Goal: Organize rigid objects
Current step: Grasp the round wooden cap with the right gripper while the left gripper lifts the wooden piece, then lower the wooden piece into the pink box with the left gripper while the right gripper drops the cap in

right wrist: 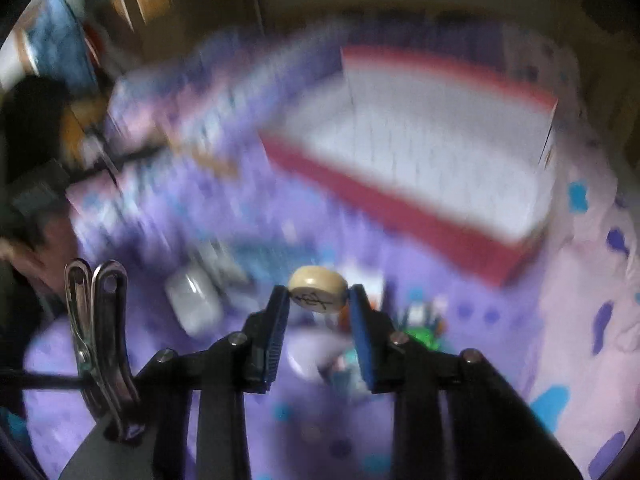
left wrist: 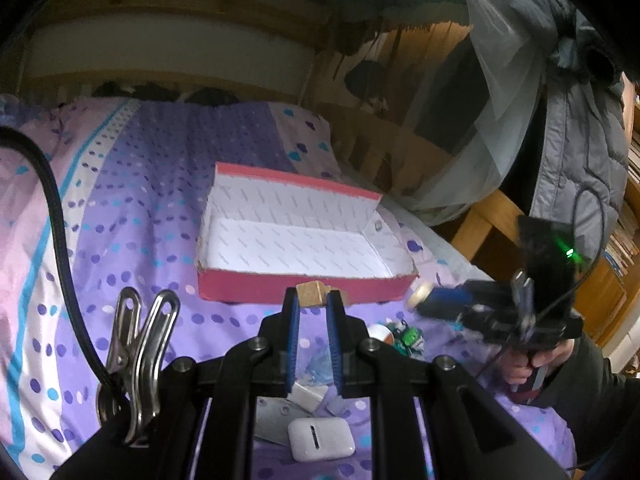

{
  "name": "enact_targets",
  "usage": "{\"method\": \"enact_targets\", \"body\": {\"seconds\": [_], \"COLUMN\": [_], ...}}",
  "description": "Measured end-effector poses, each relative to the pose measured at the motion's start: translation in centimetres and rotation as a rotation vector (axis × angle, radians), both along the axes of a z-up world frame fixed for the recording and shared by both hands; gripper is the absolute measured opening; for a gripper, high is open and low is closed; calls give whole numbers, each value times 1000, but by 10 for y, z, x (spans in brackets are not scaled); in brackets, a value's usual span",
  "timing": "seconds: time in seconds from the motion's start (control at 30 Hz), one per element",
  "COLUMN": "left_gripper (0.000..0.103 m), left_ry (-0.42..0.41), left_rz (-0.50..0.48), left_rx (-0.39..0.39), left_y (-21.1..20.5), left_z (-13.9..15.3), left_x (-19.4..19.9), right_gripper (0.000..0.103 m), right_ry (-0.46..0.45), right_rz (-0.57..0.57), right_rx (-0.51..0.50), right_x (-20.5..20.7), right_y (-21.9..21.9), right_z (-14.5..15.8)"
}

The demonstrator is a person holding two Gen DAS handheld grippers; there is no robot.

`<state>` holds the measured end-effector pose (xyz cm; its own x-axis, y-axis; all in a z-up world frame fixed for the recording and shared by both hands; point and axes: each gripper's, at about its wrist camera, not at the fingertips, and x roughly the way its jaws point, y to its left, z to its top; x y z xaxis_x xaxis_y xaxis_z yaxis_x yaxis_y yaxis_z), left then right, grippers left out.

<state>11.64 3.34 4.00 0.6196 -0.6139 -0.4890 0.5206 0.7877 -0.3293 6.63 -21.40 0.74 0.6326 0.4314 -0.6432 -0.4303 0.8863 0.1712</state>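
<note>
Gripping a round wooden disc (right wrist: pixel 318 289), narrowly parted right claw (right wrist: pixel 319 294).

A round cream game piece (right wrist: pixel 318 289) bears a dark inked character on its face, too blurred to make out. The white lining of the red box (left wrist: pixel 304 236) carries rows of small grey printed marks, too small to read. Nothing else is legible.
</note>
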Motion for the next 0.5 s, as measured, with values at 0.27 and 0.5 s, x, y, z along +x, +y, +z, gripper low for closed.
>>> {"method": "enact_targets", "body": {"seconds": [0.27,0.5], "left_gripper": [13,13], "left_ry": [14,58], "left_rz": [36,142], "left_rx": [74,48], "left_y": [-19,-49], "left_z": [14,6], "left_x": [37,99], "right_gripper": [32,32], "right_ry": [-58,25], "right_rz": [-187,-228], "right_rx": [44,47], "right_x": [12,69], "right_y": [-23,-12], "right_z": [11,32]}}
